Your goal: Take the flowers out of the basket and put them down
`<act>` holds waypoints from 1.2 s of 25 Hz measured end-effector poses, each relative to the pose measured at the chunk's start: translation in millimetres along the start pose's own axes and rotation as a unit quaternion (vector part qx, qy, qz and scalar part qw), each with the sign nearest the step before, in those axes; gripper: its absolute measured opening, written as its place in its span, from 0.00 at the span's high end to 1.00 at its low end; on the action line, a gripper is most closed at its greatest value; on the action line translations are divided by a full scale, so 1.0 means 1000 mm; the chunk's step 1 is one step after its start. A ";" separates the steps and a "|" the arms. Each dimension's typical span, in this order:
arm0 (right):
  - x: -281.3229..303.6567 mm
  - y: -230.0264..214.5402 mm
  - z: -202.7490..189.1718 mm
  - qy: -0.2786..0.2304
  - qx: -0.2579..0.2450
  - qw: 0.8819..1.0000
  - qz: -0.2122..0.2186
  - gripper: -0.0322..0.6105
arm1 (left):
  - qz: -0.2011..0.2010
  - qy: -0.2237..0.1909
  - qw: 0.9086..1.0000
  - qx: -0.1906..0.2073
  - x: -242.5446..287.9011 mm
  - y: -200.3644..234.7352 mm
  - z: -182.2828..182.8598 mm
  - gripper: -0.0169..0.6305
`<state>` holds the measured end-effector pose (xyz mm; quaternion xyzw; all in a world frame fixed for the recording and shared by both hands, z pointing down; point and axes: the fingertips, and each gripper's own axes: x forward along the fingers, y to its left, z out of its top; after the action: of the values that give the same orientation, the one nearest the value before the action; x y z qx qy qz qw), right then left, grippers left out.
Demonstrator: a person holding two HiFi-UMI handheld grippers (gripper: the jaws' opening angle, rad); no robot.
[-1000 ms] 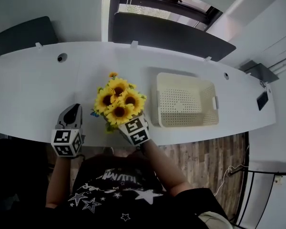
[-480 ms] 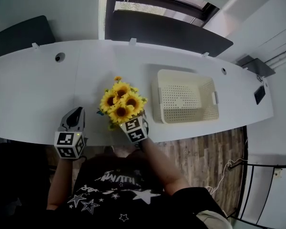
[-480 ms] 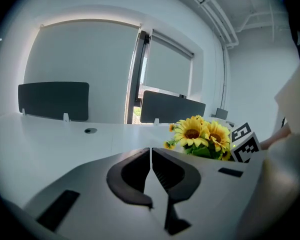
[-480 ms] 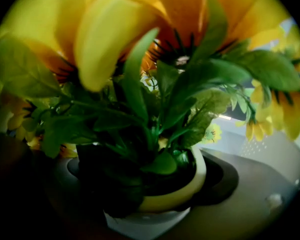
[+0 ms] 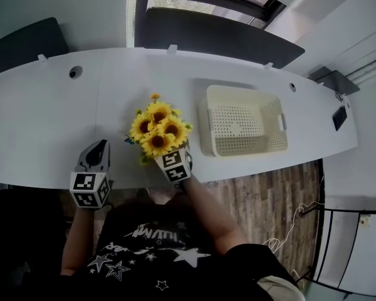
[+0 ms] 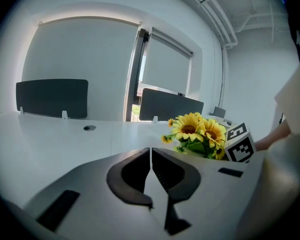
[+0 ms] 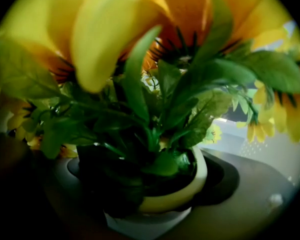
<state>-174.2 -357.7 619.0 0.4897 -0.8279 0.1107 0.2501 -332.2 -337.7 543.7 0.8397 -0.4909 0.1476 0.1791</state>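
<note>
By the near edge of the table (image 5: pixel 44 124), well to the left of the basket (image 5: pixel 208 125), the left gripper (image 5: pixel 98 149) has its jaws clenched together, holding nothing. Closer to the basket, just off its left side, the right gripper (image 5: pixel 171 162) grasps the cream pot (image 7: pixel 190 184) of the flowers (image 5: pixel 155 129), a jaw on each side. The sunflowers stand upright beside the basket, outside it. Whether the pot touches the table I cannot tell. Beyond the basket, a dark screen (image 5: pixel 219 39) lines the far edge.
</note>
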 end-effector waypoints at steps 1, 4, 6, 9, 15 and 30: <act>0.001 -0.001 0.001 -0.002 0.001 1.000 -0.002 0.13 | -0.002 0.001 1.000 0.001 0.001 0.000 0.000 0.94; 0.000 -0.001 0.000 0.007 0.006 1.000 -0.004 0.13 | -0.004 0.002 1.000 0.002 0.000 -0.003 -0.002 0.94; -0.003 0.003 -0.004 0.014 0.013 1.000 0.001 0.13 | -0.002 0.002 1.000 -0.001 -0.005 -0.003 -0.004 0.94; -0.011 0.006 -0.006 0.011 0.016 1.000 0.005 0.13 | 0.007 -0.004 1.000 -0.005 -0.010 -0.003 -0.005 0.94; -0.039 0.009 -0.007 -0.020 0.059 0.998 0.014 0.13 | 0.023 -0.002 1.000 -0.008 -0.026 -0.009 -0.014 0.94; -0.180 0.050 -0.005 -0.121 0.086 0.986 0.070 0.14 | 0.056 -0.030 0.998 0.002 -0.123 -0.112 -0.041 0.94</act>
<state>-145.1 -194.8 532.7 0.4598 -0.8717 0.1391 0.0965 -295.8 -173.6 510.4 0.8152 -0.5423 0.1331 0.1536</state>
